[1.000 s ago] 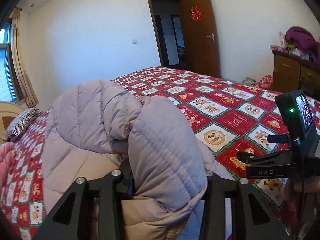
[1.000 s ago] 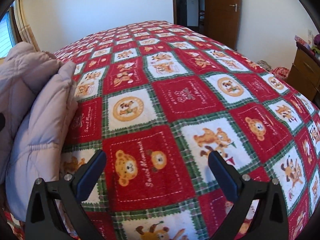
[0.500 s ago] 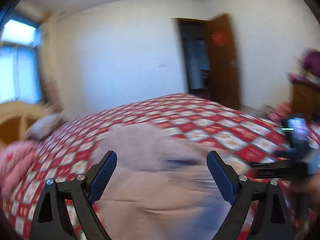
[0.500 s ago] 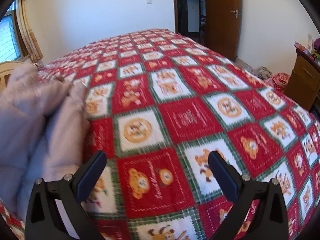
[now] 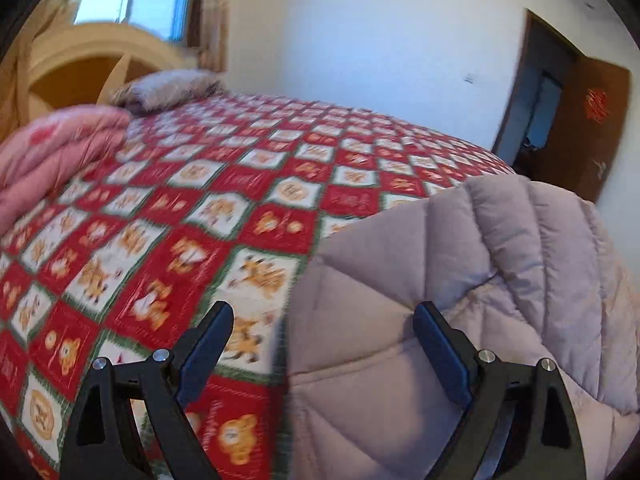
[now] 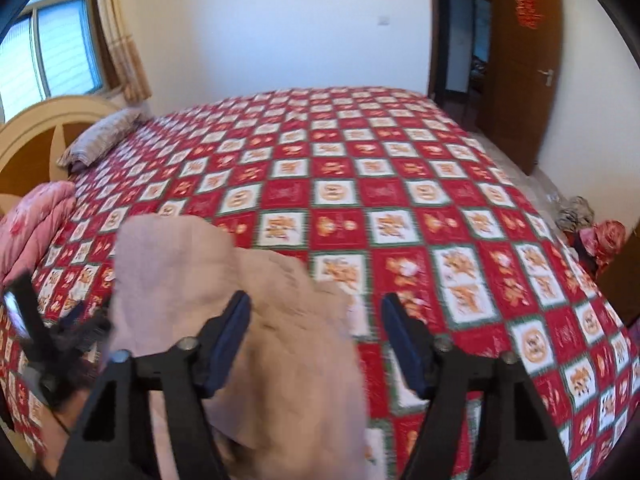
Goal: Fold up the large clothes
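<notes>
While your left gripper [image 5: 322,344] looks down its fingers, its jaws stand wide apart with nothing pinched: the near edge of the quilted jacket [image 5: 460,280] lies under the gap, and neither pad presses on it. You have the jacket lying on the bed's red checked bedspread [image 5: 200,208], with one padded panel laid over the rest, so a fold looks partly made; it is not yet a compact bundle, and I judge more folds are left. Motion blur smears this view, and the jacket runs off the right and bottom edges, so its full outline is out of sight. A pink quilt [image 5: 52,152] sits at the left.

From your right gripper [image 6: 316,338], the jaws are closing, and a raised, blurred part of the jacket [image 6: 224,280] bulges up across the left finger into the gap. Whether the pads bite it yet I cannot tell. The jacket's lower part is hidden behind the gripper frame, and your other tool at the left edge is only a dark smear.
</notes>
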### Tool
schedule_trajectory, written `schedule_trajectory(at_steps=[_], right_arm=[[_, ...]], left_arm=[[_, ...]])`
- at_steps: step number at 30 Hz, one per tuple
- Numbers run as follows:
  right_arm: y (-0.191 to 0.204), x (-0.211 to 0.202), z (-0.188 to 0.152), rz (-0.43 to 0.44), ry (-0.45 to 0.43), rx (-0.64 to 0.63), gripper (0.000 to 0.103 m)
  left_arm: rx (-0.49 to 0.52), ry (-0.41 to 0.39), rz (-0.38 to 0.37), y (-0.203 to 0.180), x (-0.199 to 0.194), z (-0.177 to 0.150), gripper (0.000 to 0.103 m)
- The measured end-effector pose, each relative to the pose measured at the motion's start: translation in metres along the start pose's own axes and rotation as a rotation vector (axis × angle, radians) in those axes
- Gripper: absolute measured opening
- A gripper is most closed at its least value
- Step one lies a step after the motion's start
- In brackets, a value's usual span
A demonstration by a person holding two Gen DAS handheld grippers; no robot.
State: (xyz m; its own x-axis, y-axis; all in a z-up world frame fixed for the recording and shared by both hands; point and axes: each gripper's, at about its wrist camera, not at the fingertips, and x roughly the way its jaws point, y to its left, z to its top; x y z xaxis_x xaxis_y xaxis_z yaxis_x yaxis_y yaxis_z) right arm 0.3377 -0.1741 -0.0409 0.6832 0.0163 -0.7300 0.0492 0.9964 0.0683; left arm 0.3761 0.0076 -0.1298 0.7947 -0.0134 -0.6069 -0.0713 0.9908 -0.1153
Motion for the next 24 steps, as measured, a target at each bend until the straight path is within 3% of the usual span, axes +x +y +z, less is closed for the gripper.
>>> schedule_trajectory(at_steps=[1,5,8,11,15,17,21,24], right_arm=[[0.006,0.007,0.005,0.018,0.013,0.006,0.061],[0.010,0.037,0.009,0.015,0.037,0.026,0.052],[-0.014,0.060,-0.005,0.003,0.077,0.094,0.049],[-0.049,0.080,-0.041,0.008,0.125,0.158,0.048],[-0.077,0.081,-0.077,-0.009,0.078,0.199,0.048],[-0.083,0.082,-0.083,-0.002,0.068,0.216,0.048],[-0.078,0.066,-0.071,-0.045,0.056,0.197,0.051],[-0.059,0.039,-0.047,-0.084,-0.031,0.134,0.055]], left_arm=[[0.036,-0.025,-0.013,-0.011,-0.005,-0.001,0.092],[0.370,-0.153,-0.043,-0.089,-0.031,-0.022,0.092],[0.496,-0.216,-0.090,-0.118,-0.048,-0.039,0.092],[0.475,-0.173,-0.168,-0.122,-0.047,-0.034,0.092],[0.296,-0.052,-0.169,-0.106,-0.029,-0.010,0.092],[0.255,0.026,-0.180,-0.102,-0.013,-0.010,0.092],[0.270,0.048,-0.142,-0.105,-0.015,-0.013,0.092],[0.198,0.061,-0.140,-0.101,-0.020,-0.001,0.092]])
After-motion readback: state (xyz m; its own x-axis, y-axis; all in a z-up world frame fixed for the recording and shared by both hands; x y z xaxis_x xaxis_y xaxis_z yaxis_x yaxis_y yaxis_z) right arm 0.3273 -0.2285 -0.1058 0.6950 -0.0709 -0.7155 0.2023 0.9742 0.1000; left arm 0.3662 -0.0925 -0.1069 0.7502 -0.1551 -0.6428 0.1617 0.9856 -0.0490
